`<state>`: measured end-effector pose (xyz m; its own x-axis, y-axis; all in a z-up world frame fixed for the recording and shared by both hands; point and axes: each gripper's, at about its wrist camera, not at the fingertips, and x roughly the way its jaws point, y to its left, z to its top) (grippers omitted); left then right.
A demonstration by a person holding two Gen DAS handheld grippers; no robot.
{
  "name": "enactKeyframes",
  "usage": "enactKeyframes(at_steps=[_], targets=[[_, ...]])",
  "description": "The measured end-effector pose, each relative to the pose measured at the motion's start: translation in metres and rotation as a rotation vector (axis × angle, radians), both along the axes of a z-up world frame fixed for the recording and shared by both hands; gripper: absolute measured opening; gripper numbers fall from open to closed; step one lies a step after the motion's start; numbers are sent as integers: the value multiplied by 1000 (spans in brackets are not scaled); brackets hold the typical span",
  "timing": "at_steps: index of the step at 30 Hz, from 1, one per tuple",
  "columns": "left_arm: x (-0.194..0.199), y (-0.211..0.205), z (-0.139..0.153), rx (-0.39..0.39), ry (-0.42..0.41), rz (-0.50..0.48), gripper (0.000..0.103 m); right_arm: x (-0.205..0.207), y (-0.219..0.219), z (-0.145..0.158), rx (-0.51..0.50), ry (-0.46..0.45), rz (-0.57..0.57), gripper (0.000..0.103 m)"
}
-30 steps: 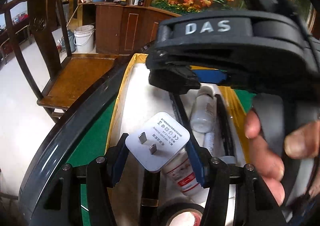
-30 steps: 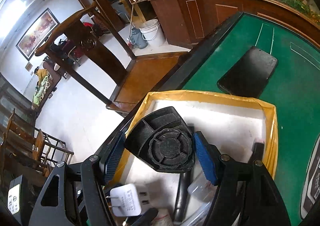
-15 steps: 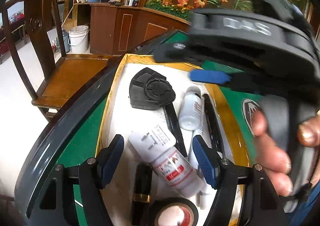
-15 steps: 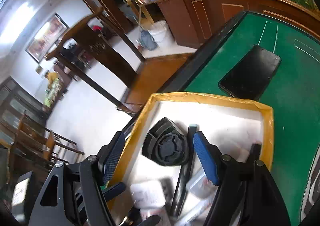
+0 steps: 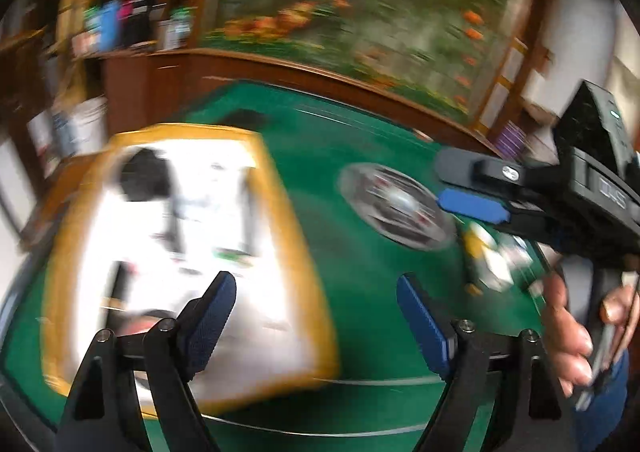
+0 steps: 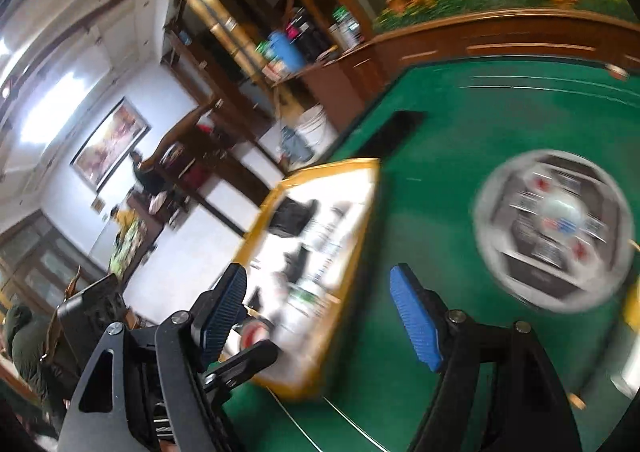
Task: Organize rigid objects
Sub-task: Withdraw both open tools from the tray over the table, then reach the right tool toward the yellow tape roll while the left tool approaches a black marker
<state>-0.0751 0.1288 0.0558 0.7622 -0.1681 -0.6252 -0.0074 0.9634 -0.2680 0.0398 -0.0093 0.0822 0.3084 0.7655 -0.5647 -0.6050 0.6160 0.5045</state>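
Observation:
A yellow-rimmed white tray (image 5: 298,252) lies on the green table, blurred; it holds several items, among them a black round-capped part (image 5: 144,173), bottles and a tape roll. It also shows in the right wrist view (image 6: 352,276). My left gripper (image 5: 316,316) is open and empty, above the tray's right edge and the green felt. My right gripper (image 6: 320,312) is open and empty, above the tray's near corner; it shows from the side in the left wrist view (image 5: 472,187), held by a hand.
A round grey and black panel (image 6: 554,230) sits in the table's middle, seen too in the left wrist view (image 5: 396,207). Small yellow and white objects (image 5: 488,252) lie right of it. A black phone (image 6: 400,123) lies beyond the tray. Cabinets and a chair stand left.
Both grippers have swung right, away from the tray's inside, with strong motion blur. The charger and the black part let go earlier lie in the tray. Both stay open.

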Motion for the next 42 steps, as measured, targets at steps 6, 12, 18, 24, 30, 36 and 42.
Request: enactKeyframes(at_steps=[6,12,18,24,30,36,42], targets=[[12,-90,-20,126,56,-207,86,15,-123,-13,-84,-63,-327,74],[19,-96,-31,117,112,-218,86,55,-176,-30,-236,-35,-576,73],[17,-94,-39,83,154,-221,86,77,-160,-61,-222,24,-486,70],[14,-90,-39,72,160,-214,86,62,-125,-73,-308,11,-311,58],[17,-87,-39,57,174,-199,86,31,-78,-82,-327,47,-43,42],[34,-81,-28,14,191,-179,86,31,-80,-75,-316,18,-90,43],[78,-74,-25,-35,277,-61,85,46,-104,-70,-217,95,-196,44]])
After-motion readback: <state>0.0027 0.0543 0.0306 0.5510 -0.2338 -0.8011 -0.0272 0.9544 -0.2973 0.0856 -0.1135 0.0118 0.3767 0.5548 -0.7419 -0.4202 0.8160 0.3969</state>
